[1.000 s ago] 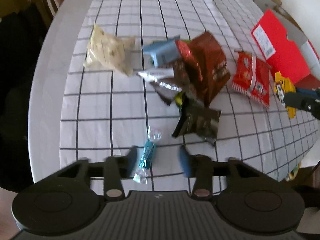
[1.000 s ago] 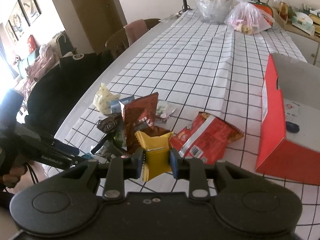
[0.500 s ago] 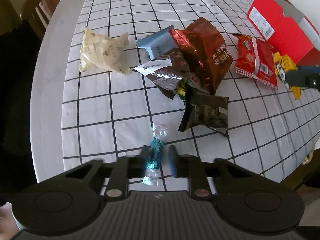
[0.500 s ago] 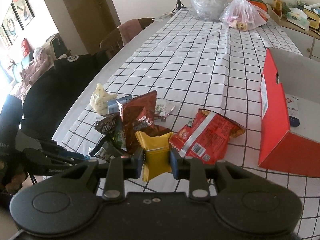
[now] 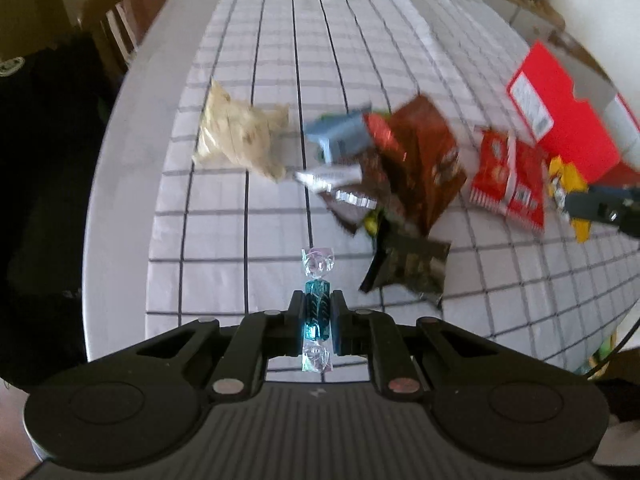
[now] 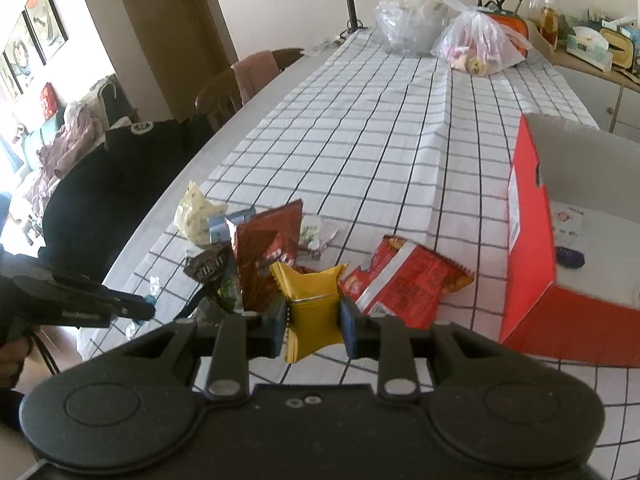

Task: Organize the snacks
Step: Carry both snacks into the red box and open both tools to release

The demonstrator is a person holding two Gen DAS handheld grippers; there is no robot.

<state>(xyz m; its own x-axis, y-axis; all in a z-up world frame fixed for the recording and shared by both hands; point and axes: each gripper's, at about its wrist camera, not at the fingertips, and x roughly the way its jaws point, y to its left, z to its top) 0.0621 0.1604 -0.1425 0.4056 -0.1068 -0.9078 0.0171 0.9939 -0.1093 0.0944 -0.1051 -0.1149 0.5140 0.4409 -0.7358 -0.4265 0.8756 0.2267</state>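
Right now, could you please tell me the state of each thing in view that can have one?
left tongs: shut on the teal wrapped candy, clear of the cloth.
right tongs: shut on the yellow snack packet.
red box: open on top.
red chip bag: lying flat, sealed.
brown snack bag: propped up in the pile.
clear plastic bags: knotted shut.

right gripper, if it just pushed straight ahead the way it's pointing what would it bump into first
Probably the brown bag in the snack pile just past the yellow packet that the right gripper holds. Depth is unclear; angled down, it may meet the tablecloth first.
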